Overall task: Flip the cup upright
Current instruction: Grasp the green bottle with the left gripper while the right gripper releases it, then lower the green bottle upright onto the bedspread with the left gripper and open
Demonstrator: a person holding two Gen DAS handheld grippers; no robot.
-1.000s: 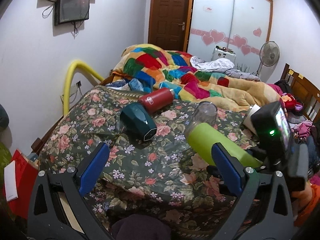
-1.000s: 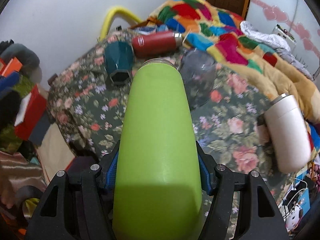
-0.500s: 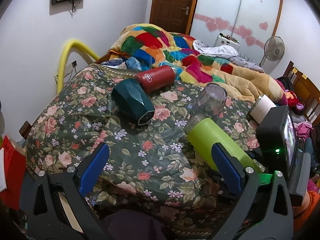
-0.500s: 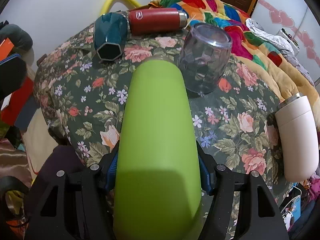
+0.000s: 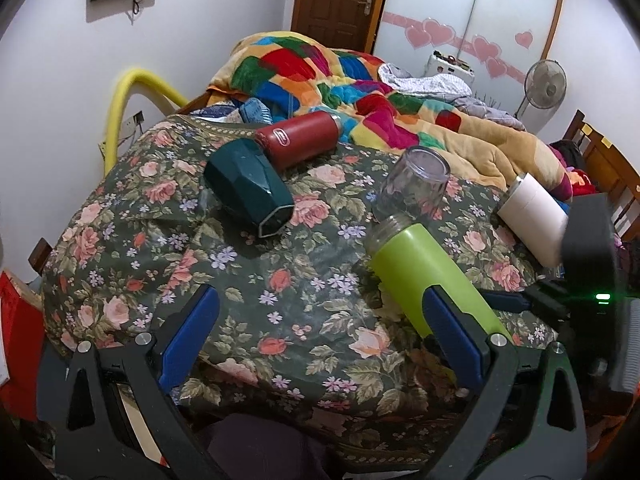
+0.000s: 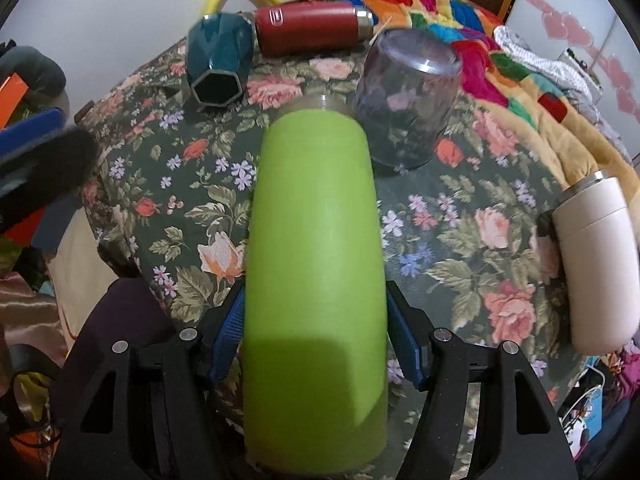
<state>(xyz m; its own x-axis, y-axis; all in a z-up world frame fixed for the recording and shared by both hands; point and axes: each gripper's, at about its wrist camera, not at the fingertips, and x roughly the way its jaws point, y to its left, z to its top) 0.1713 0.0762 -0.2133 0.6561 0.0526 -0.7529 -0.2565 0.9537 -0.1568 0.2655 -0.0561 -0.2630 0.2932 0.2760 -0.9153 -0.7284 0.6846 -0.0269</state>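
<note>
My right gripper (image 6: 316, 332) is shut on a lime green cup (image 6: 316, 248), which lies along the fingers with its open rim pointing away over the floral cloth (image 6: 192, 200). In the left wrist view the green cup (image 5: 424, 272) is tilted at the right, mouth toward the middle. My left gripper (image 5: 320, 328) is open and empty above the near edge of the cloth. A clear glass (image 6: 404, 100) stands upside down just beyond the green cup's rim.
A dark teal faceted cup (image 5: 250, 192) and a red bottle (image 5: 300, 140) lie on their sides at the far left. A white cup (image 5: 532, 216) lies at the right edge. A colourful quilt (image 5: 360, 92) is piled behind.
Both grippers have risen and tipped to look down on the cloth. The green cup stays gripped and now sits lower over the cloth, its rim nearer the glass.
</note>
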